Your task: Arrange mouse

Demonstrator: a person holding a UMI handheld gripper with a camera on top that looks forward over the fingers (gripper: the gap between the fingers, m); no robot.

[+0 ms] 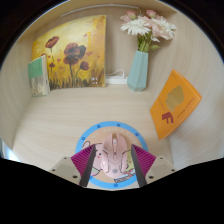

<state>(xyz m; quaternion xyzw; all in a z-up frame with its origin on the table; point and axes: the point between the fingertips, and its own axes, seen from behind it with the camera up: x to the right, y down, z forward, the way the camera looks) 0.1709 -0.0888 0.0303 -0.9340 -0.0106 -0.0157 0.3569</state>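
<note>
A pink mouse (114, 157) lies on a round mouse pad with a blue rim (112, 125) on the pale wooden table. My gripper (113, 153) is low over the pad, and the mouse stands between its two fingers. The magenta pads (86, 160) flank the mouse's sides with a narrow gap at each side. The gripper is open. The mouse's near end is hidden below the fingers.
Beyond the pad, against the back wall, a flower painting (70, 48) leans, with a small green card (38, 75) beside it. A teal vase with pale flowers (138, 70) stands at the back right. An orange card (175, 102) stands to the right.
</note>
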